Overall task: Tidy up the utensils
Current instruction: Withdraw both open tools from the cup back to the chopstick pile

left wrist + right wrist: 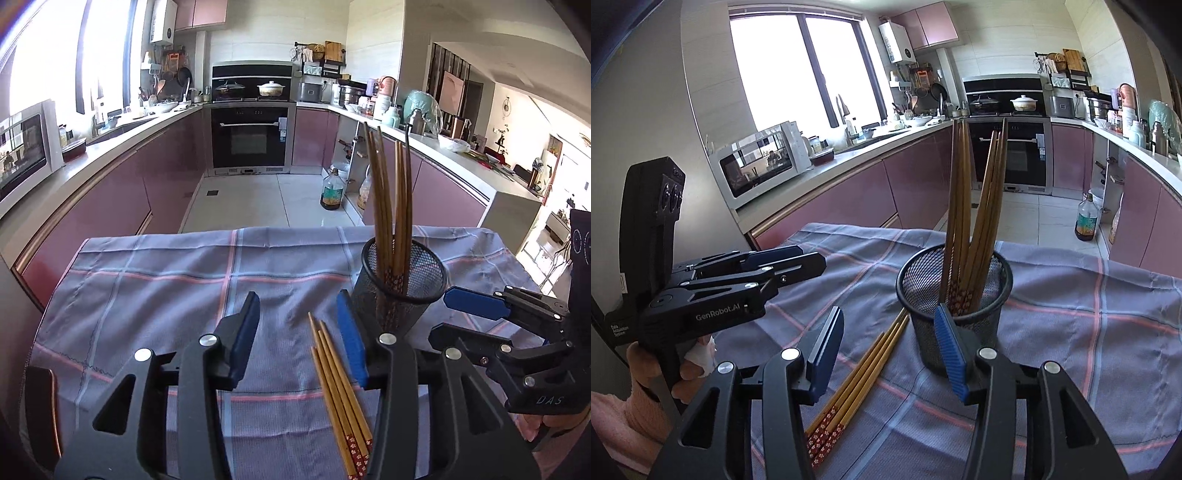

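Left wrist view: both grippers hovered low over the checked cloth (155, 295), jaws parted and empty.

The left gripper (301, 343) pointed down at the loose chopsticks (338, 398), which lay flat between its fingers without being pressed. The right gripper (888, 354) straddled the same bundle, holding nothing. At one o'clock stood the black mesh cup (399, 295), with more chopsticks upright inside it.

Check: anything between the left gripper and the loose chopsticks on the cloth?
Nothing visible. The left gripper is open with the loose chopsticks lying on the cloth between its fingers; the mesh holder stands just beyond.
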Demonstrator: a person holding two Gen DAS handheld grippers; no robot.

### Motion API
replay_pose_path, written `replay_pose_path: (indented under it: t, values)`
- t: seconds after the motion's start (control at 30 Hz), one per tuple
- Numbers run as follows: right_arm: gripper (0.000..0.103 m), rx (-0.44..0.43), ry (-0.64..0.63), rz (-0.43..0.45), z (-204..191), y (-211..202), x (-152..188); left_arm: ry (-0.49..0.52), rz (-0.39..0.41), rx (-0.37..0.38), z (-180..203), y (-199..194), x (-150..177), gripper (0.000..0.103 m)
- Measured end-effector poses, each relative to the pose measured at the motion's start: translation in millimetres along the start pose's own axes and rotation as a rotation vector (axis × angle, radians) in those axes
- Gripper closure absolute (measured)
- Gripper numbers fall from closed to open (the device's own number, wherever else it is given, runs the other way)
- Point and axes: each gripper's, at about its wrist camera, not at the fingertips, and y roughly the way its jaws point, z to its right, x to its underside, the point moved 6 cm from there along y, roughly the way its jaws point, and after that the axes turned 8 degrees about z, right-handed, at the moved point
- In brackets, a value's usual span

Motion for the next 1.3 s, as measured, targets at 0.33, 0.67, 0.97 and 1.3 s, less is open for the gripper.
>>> replay_pose_path:
  t: [0.33, 0.67, 0.97, 1.3]
  values:
    - [0.059, 0.013, -0.007, -0.176, -14, 38, 50, -0.020, -0.124, -0.025, -30, 12, 61, 0.060]
    - [0.068, 0.034, -0.032, -0.243, -23, 47, 72, -0.013, -0.192, 0.002, -23, 23, 95, 0.059]
    - [0.070, 0.075, -0.088, -0.261, -21, 46, 77, 0.013, -0.207, 0.044, -11, 24, 99, 0.053]
    - [0.074, 0.082, -0.083, -0.265, -14, 45, 78, 0.043, -0.256, 0.099, 8, 35, 112, 0.051]
